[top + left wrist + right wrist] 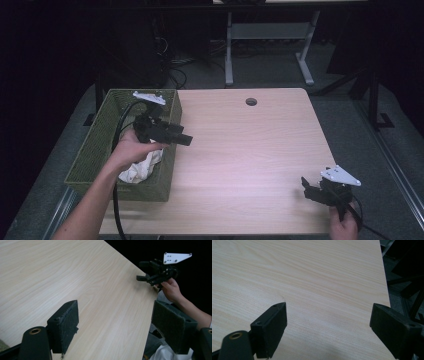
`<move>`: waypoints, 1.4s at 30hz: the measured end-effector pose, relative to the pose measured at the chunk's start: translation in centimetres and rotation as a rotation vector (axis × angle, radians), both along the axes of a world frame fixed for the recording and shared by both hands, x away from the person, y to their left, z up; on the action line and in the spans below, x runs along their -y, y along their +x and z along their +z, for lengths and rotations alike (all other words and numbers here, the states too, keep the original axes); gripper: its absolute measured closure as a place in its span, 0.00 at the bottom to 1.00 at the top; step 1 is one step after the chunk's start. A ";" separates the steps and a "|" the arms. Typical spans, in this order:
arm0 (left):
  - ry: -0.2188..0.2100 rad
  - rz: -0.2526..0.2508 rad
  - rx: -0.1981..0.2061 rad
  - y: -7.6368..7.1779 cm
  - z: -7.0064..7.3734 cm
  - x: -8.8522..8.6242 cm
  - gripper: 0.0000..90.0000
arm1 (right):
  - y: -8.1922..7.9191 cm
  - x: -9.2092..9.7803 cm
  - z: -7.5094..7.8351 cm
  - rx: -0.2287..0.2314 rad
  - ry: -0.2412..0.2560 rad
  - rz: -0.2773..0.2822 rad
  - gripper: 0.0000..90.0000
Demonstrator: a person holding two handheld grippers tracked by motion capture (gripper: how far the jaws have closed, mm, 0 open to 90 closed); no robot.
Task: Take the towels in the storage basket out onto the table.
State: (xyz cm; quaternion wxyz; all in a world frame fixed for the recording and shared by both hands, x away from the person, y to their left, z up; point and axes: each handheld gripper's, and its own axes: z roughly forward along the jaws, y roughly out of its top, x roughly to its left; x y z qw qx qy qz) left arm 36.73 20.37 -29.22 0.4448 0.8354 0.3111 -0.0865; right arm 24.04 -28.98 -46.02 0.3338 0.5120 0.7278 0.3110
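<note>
The left claw (187,140) is wide open and holds nothing. It points right, over the right wall of the green basket (95,145) on the left of the tabletop (250,150). A white cloth (142,167) lies in the basket. The right claw (306,187) is wide open too, at the near right corner, pointing left.

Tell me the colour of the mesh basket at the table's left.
Olive green basket; clearest in the high view.

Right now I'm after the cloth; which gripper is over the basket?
The left gripper, held above the green wire basket with the white cloth. The right gripper hovers at the table's near right corner.
</note>
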 end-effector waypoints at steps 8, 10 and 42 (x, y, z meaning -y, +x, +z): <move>-0.001 0.047 -0.012 0.6 -0.4 -2.1 0.24 | 0.0 0.0 0.0 0.000 0.005 -0.001 0.15; -0.003 0.055 -0.017 0.7 -0.5 -2.4 0.24 | 0.0 0.0 0.0 0.000 0.005 0.000 0.15; 0.020 0.235 -0.090 1.9 -3.6 -9.5 0.26 | 0.0 0.0 -0.1 -0.003 0.000 0.001 0.15</move>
